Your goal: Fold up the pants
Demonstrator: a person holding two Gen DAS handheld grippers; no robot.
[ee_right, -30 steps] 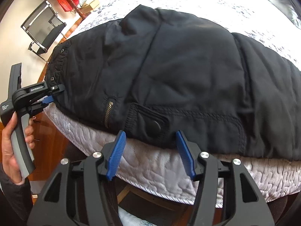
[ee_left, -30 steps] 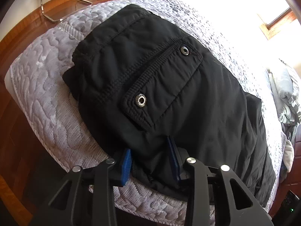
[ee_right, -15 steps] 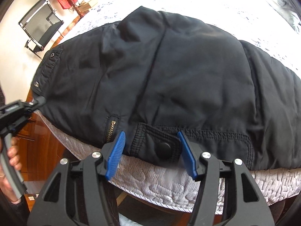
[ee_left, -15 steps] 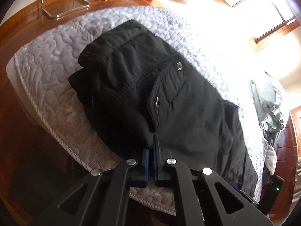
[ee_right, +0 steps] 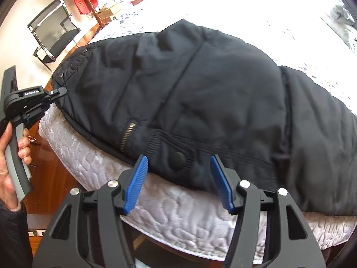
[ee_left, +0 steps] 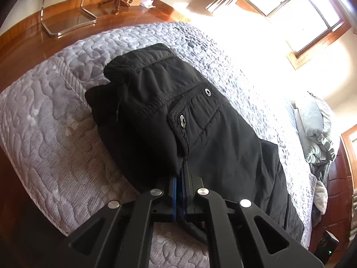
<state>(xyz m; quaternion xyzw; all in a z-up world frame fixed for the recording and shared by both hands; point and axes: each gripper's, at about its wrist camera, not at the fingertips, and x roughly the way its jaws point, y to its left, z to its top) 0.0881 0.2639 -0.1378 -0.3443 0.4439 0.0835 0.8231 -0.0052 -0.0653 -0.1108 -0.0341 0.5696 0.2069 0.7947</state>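
Since a second ago my left gripper [ee_left: 180,179] has gone from straddling the pants' hem to pinching it flat, blue pads pressed together on a fold of black cloth at 6 o'clock of the left wrist view. Largest of all is the bed [ee_left: 55,138], its grey quilted cover filling both views, with the black pants [ee_left: 200,134] spread across it from 10 o'clock to 4 o'clock. My right gripper [ee_right: 179,181] hovers at the mattress edge with its pads spread wide, either side of a pocket flap at 6 o'clock and not gripping it. At 9 o'clock of the right wrist view my left hand [ee_right: 11,167] holds the other tool's handle. Smaller: a brass zipper [ee_right: 127,135] at 7 o'clock, then the flap's black snap [ee_right: 177,159], then two metal eyelets [ee_left: 183,120] on the upper pocket.
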